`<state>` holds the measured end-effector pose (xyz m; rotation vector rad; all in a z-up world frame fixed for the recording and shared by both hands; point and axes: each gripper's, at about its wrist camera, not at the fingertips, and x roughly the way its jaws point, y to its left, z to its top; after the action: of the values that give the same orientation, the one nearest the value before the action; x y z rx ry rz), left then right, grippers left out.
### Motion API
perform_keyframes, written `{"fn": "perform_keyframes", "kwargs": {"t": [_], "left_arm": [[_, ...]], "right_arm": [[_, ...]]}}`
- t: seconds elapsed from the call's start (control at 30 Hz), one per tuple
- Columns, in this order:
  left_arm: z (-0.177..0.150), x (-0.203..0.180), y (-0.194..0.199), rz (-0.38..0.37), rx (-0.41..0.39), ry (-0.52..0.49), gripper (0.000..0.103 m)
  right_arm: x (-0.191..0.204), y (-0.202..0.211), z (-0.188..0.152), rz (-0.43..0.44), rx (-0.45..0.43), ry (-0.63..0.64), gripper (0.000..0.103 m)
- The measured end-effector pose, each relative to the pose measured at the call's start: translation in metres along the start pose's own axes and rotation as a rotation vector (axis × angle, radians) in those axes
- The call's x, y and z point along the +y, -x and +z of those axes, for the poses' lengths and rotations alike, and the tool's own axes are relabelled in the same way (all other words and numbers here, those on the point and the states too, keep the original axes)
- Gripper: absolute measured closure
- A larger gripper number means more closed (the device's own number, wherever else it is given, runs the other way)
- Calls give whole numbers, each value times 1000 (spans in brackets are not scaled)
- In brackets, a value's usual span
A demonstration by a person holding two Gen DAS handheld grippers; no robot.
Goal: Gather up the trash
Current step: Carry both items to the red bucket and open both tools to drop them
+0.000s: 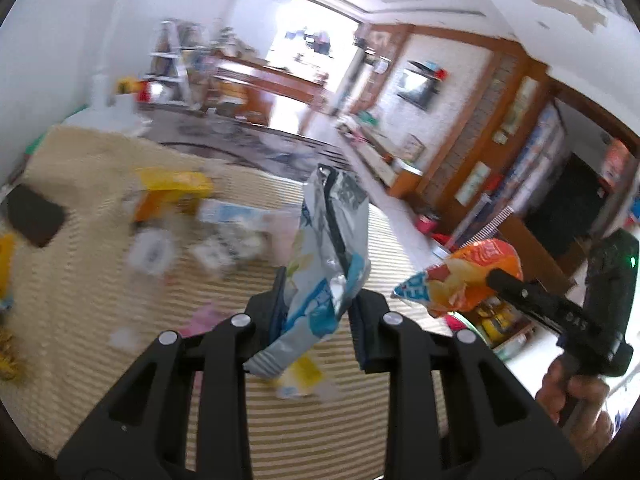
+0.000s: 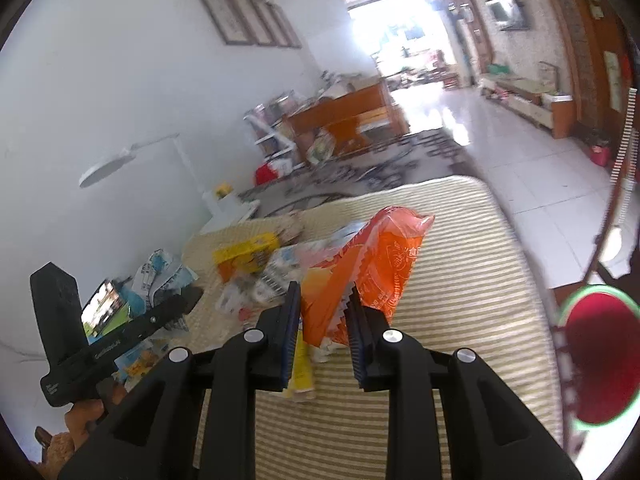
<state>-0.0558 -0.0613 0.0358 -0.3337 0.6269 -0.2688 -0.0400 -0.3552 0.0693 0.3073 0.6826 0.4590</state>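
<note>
Two wrappers are up off the striped mat, one per tool. Far left on the mat: dark flat phone-like slab, then a yellow-orange box, then a blurred scatter of pale packets near the middle, not yet collected. Centre, left wrist view: left tool pinching a blue-and-silver snack bag low on its crumpled body; the torn top stands up above the pads, the tail droops below them. Right of it, the right tool pinching an orange chip bag along its serrated seam edge, the body fanning up and away. Far right in the right wrist view: a red bin with a pale green rim, lower than the mat's edge, well apart from both bags; likely the drop point. Handling, by judgement: both bags are thin film, nearly weightless, limp and slick; they fold rather than resist, and may slide out of a shallow pinch or catch the air when swung. Best hold is on a bunched fold or the crimped seam, where the layers stack and give the pads something to bite. The box looks stiffer; take it across its narrow faces. Loose packets lie flat; pinch a raised corner.
</note>
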Motion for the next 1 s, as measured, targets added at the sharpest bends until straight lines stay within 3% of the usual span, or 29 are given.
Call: {"fn": "perform_keyframes", "kwargs": {"t": [0.33, 0.57, 0.77, 0.8, 0.83, 0.9, 1.0], "left_arm": [[-27, -134, -95, -247, 207, -210, 76], [-54, -222, -163, -320, 324, -437, 76], [-74, -270, -202, -353, 369, -592, 76], [-76, -270, -207, -360, 379, -590, 72], [-78, -272, -212, -369, 395, -585, 58], [-78, -275, -216, -378, 390, -574, 35], [-86, -280, -212, -379, 387, -571, 32]], "right_arm": [[-121, 84, -11, -255, -77, -155, 81], [-201, 112, -39, -358, -105, -323, 81], [-230, 122, -49, -408, -121, -377, 78], [-234, 123, -51, -424, -131, -385, 77], [-236, 123, -52, -433, -136, -392, 76], [-242, 122, -54, -442, -132, -412, 56], [-247, 120, -56, -446, -130, -424, 49]]}}
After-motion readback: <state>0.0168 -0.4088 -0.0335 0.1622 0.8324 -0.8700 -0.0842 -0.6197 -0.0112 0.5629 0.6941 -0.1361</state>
